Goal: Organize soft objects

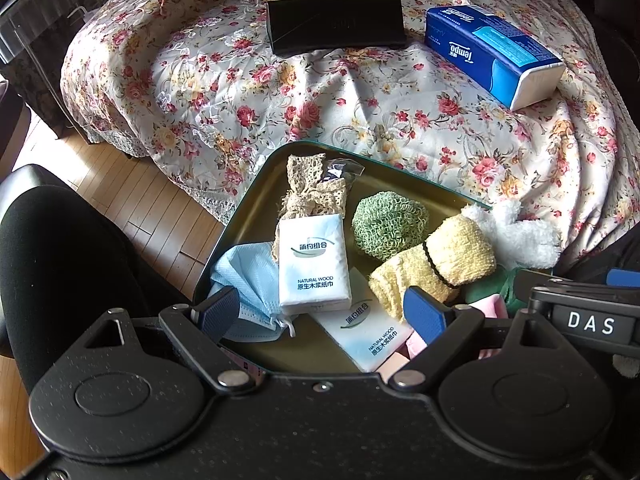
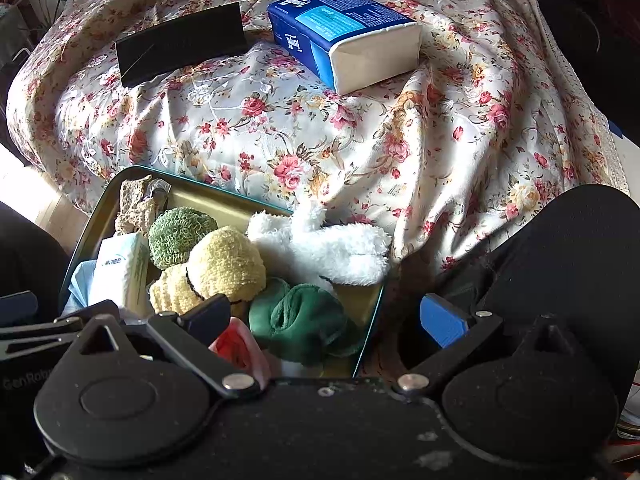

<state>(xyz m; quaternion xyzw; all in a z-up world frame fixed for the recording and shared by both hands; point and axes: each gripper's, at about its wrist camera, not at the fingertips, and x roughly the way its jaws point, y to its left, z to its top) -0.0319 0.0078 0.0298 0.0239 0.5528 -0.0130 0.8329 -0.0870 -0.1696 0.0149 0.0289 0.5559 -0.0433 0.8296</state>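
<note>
A gold-lined tin tray holds soft objects: two white tissue packs, a blue face mask, beige lace, a green knit scrubber, a yellow rolled towel, a white plush toy, a green cloth and pink items. My left gripper is open over the tray's near left part. My right gripper is open over the tray's near right corner.
The tray rests at the edge of a bed with a floral cover. A blue Tempo tissue pack and a black flat case lie farther back. Wooden floor lies at left.
</note>
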